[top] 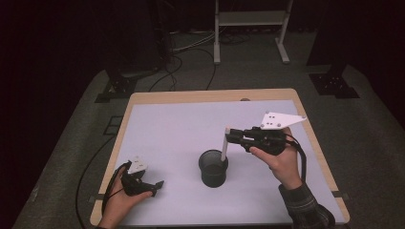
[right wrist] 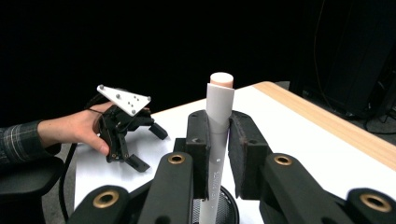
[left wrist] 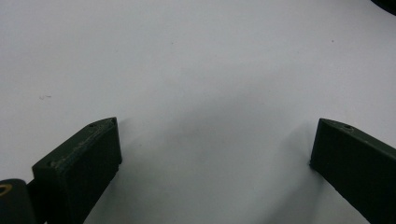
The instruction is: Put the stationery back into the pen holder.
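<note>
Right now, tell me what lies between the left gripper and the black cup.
Nothing: in the high view, bare white tabletop separates the left gripper from the black cup.

left gripper: jaws spread wide, nothing between them, over bare white table surface; faint shadow beneath.

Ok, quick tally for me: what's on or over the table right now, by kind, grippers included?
Grippers: 2, the left gripper open and resting on the table, the right gripper shut on the pen.
White pens: 1, the pen, upright over the cup.
Black mesh cups: 1, the cup.
Total: 4.
</note>
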The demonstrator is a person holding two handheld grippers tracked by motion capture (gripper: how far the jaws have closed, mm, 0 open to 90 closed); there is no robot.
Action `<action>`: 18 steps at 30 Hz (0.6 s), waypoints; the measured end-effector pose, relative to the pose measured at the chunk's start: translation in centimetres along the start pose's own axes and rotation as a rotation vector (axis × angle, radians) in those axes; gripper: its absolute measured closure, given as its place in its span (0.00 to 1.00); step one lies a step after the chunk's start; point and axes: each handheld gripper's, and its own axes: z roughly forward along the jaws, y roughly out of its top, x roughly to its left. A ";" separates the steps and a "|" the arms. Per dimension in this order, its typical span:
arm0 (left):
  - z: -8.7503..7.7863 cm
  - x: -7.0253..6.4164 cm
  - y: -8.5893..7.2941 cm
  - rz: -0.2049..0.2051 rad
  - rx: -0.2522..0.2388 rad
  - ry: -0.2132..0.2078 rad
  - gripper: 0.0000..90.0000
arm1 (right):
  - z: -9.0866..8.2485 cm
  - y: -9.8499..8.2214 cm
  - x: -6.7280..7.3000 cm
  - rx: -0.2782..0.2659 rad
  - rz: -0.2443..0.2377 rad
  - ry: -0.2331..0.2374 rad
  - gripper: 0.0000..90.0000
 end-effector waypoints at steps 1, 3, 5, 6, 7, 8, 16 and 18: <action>0.0 0.0 0.0 0.000 0.000 0.000 0.01 | 0.1 -0.1 0.0 0.006 0.003 0.001 0.86; 0.0 0.0 0.0 0.000 0.000 0.000 0.01 | 0.5 -0.3 0.1 0.017 0.007 0.006 0.86; 0.0 0.0 0.0 -0.001 -0.001 0.000 0.01 | 1.0 -0.5 0.1 0.032 0.006 0.008 0.86; 0.0 0.0 0.0 -0.001 -0.001 0.000 0.01 | 1.2 -0.7 0.1 0.037 0.008 0.010 0.86; 0.0 0.0 0.0 -0.002 -0.002 0.000 0.01 | 1.4 -0.8 0.1 0.044 0.007 0.012 0.86; 0.0 0.0 0.0 -0.002 -0.002 0.000 0.01 | 1.6 -0.9 0.1 0.052 0.005 0.010 0.86; 0.0 0.0 0.0 -0.003 -0.001 -0.001 0.01 | 2.8 -2.0 -0.2 0.097 0.014 0.019 0.86; 0.0 0.0 0.0 -0.003 -0.002 -0.001 0.01 | 3.2 -2.4 -0.3 0.112 0.018 0.022 0.86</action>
